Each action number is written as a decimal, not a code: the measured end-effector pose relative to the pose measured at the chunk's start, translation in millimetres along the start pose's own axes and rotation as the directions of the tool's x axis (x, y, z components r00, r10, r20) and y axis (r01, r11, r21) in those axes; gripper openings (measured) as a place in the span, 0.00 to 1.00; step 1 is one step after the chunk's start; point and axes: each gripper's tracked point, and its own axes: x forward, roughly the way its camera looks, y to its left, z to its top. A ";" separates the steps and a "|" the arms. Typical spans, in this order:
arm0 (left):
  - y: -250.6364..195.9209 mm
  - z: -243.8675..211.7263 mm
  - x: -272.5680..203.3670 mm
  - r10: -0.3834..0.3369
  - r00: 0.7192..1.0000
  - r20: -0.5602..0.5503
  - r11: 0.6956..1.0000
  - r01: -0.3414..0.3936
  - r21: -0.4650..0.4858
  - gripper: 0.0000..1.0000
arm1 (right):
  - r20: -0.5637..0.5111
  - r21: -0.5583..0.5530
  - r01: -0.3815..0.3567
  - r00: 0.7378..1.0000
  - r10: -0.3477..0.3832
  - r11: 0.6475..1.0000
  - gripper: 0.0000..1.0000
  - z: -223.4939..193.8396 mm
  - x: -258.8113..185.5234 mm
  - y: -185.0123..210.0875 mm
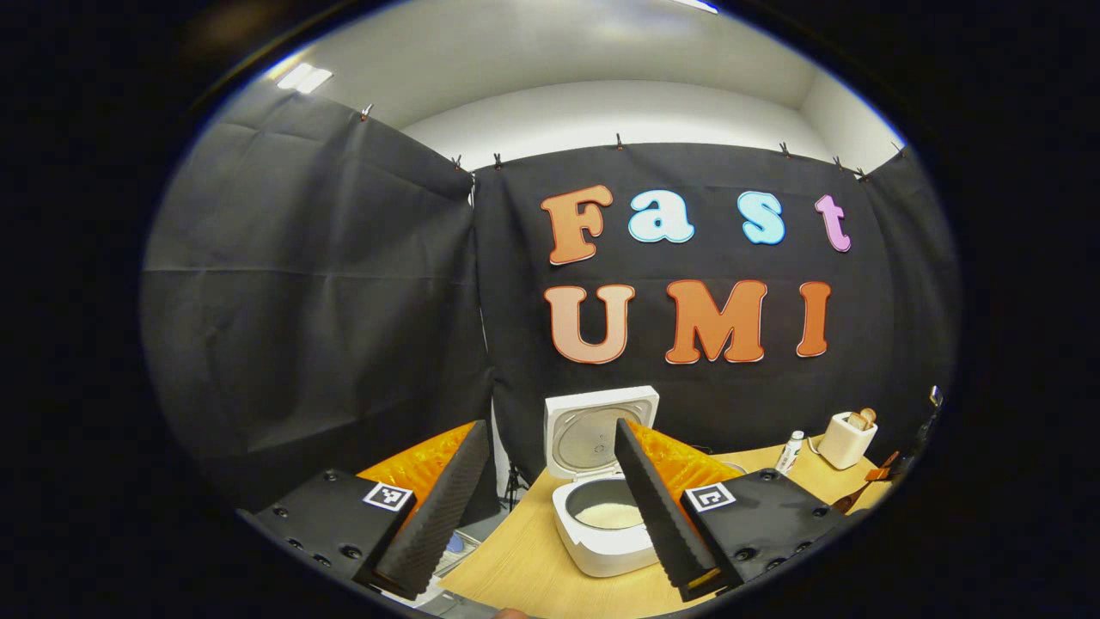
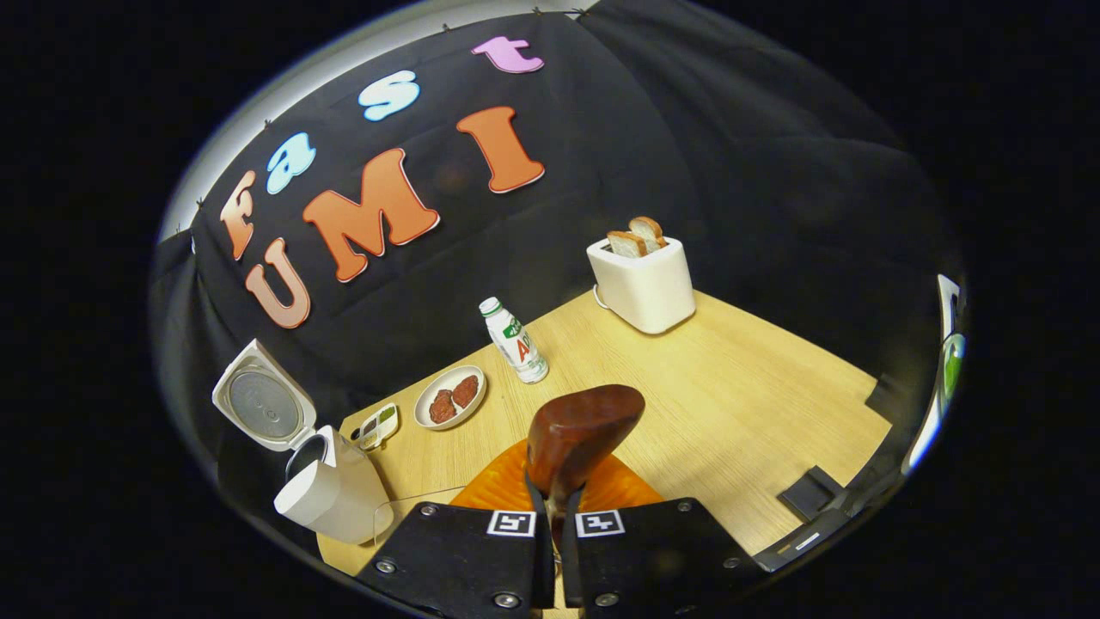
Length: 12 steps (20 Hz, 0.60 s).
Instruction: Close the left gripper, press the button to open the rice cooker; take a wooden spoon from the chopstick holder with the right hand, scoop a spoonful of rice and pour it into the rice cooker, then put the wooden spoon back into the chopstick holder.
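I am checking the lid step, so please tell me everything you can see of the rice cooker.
The rice cooker is white, squarish with rounded corners, and looks like plastic. It stands on the wooden table. Its hinged lid is raised upright, showing a round grey metal-looking inner plate. The dark inner pot holds white rice. Nothing touches it.

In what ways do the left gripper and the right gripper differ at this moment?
The left gripper has its jaws wide apart and holds nothing; the right gripper is closed on the wooden spoon. The left gripper faces the open rice cooker; the right gripper faces the toaster. Both are over the wooden table.
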 end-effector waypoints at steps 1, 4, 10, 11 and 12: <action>1.6 -0.6 0.3 -0.005 1.000 -0.001 1.000 0.005 -0.004 1.00 | 0.012 -0.022 -0.009 1.000 0.009 1.000 0.03 5.4 -5.8 8.8; 4.3 -1.1 1.5 -0.023 1.000 0.001 1.000 0.023 -0.009 0.98 | 0.021 -0.076 -0.046 0.999 0.048 0.996 0.03 13.7 -22.1 37.8; 11.7 -6.2 5.8 -0.033 0.999 -0.005 0.999 0.033 -0.015 1.00 | 0.010 -0.179 -0.131 0.991 0.135 0.975 0.03 -5.6 -19.2 97.1; 13.8 -6.4 6.4 -0.032 0.999 -0.006 0.999 0.032 -0.017 1.00 | -0.003 -0.202 -0.141 0.990 0.143 0.969 0.03 -14.0 -14.6 104.8; 14.8 -7.2 7.5 -0.031 0.999 -0.009 0.999 0.031 -0.019 1.00 | -0.015 -0.232 -0.145 0.989 0.145 0.962 0.03 -22.8 -9.5 109.9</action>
